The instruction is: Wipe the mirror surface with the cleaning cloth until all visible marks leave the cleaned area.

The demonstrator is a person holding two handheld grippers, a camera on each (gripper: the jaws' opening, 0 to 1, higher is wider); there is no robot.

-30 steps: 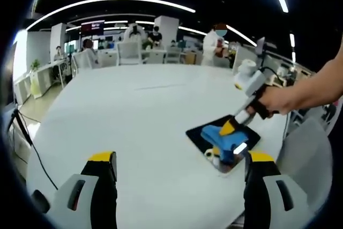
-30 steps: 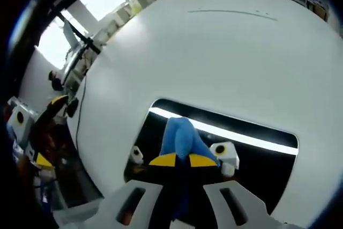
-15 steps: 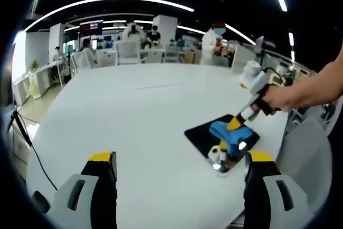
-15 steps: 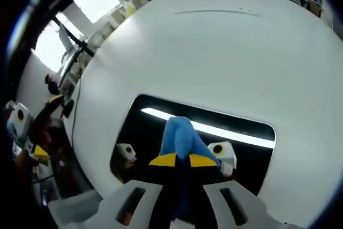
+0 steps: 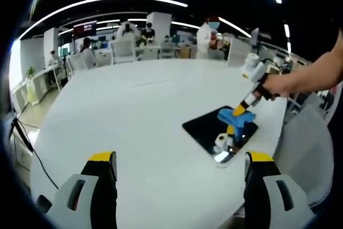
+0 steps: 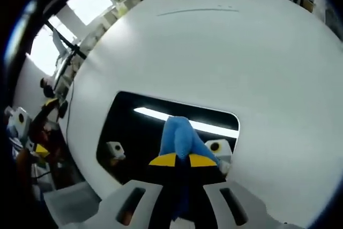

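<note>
Left tongs (image 5: 179, 167) spread open over white table (image 5: 123, 116); right tongs (image 5: 239, 112) press blue cloth (image 5: 236, 118) onto mirror (image 5: 206, 130).

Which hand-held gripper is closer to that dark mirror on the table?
The right. The right hand-held gripper presses the blue cloth onto the mirror. The left hand-held gripper hangs open above bare white table, off to the mirror's side.

The mirror (image 5: 208, 128) is a dark rectangle lying flat at the right near edge of the white table. The blue cleaning cloth (image 6: 180, 138) is bunched, pressed on it.
</note>
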